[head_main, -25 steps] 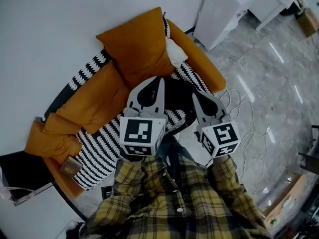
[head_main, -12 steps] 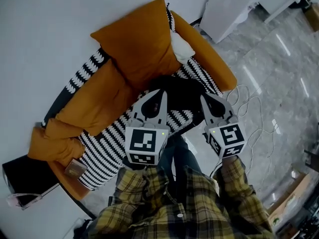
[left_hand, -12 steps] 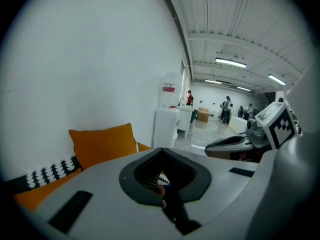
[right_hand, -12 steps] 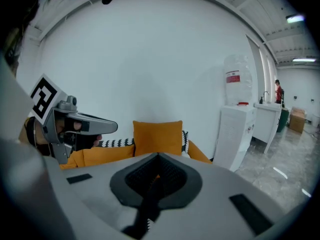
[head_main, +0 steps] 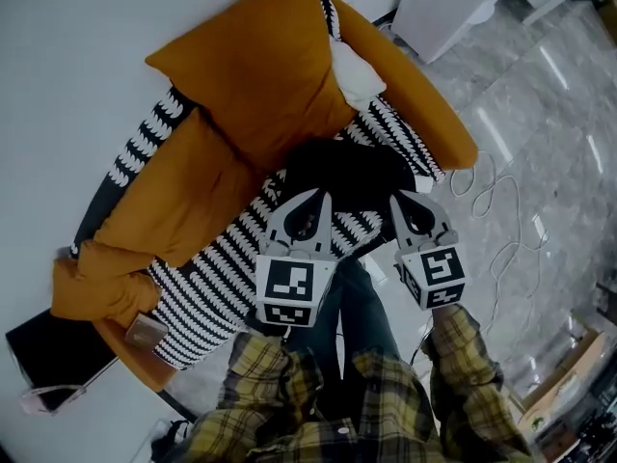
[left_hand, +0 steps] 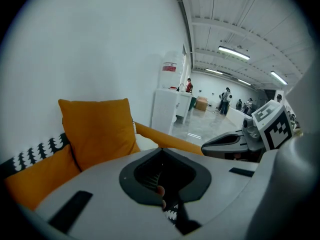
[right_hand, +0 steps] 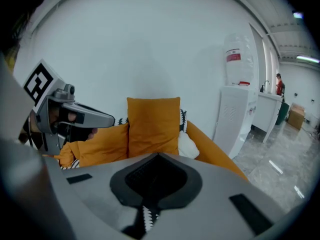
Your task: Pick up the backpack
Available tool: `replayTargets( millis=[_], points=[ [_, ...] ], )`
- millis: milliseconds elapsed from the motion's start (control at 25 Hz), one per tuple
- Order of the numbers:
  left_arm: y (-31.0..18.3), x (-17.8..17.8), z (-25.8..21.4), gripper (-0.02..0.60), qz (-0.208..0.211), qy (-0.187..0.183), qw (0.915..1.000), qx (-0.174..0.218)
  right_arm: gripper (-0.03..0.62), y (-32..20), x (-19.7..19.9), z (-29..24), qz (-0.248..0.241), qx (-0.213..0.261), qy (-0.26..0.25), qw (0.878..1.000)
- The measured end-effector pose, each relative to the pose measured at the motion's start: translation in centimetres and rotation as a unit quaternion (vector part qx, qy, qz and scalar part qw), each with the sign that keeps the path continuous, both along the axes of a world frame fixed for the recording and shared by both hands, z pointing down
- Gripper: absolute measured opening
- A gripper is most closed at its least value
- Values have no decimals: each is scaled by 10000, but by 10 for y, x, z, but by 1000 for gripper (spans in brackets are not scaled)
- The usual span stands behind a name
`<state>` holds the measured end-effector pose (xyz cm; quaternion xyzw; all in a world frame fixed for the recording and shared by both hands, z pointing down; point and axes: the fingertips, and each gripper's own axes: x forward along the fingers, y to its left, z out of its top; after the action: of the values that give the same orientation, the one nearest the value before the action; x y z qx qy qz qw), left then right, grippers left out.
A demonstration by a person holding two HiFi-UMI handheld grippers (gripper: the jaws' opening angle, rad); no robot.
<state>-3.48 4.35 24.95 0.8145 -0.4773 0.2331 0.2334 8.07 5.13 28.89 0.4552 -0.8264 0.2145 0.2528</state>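
Observation:
The black backpack [head_main: 343, 172] lies on the striped seat of an orange sofa [head_main: 193, 201], in front of a big orange cushion [head_main: 253, 70]. In the head view my left gripper [head_main: 321, 195] is shut, its tip over the backpack's near left edge. Also shut, my right gripper [head_main: 397, 199] hangs at the backpack's near right edge. Nothing is held between either pair of jaws. In the left gripper view the shut jaws [left_hand: 161, 153] hide the backpack, and the right gripper [left_hand: 235, 143] shows beside them. The right gripper view [right_hand: 159, 156] shows the left gripper [right_hand: 75, 115] at its left.
A white pillow [head_main: 355, 73] sits in the sofa's right corner. A white cabinet [head_main: 453, 8] stands past the sofa's right arm, and cables [head_main: 501, 249] trail over the marble floor. A dark side table [head_main: 48, 345] is at the sofa's left end. Several people stand far off.
Both grippers have sunk towards the sofa seat and now sit at the backpack's near edge. The head view has moved in closer. The jaws stayed shut.

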Motion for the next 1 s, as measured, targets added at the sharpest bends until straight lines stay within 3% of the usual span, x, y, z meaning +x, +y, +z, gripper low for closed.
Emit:
replayTargets(
  millis=[400, 760, 1000],
  points=[
    [6, 4, 108, 18, 69, -144, 9980, -604, 15, 2, 8, 100, -51, -423, 347, 9985],
    [10, -1, 177, 18, -53, -541, 9935, -996, 15, -2, 25, 172, 276, -749, 540, 9953],
    [12, -7, 205, 18, -140, -773, 9907, -1115, 17, 5, 22, 194, 215, -832, 604, 9945]
  ],
)
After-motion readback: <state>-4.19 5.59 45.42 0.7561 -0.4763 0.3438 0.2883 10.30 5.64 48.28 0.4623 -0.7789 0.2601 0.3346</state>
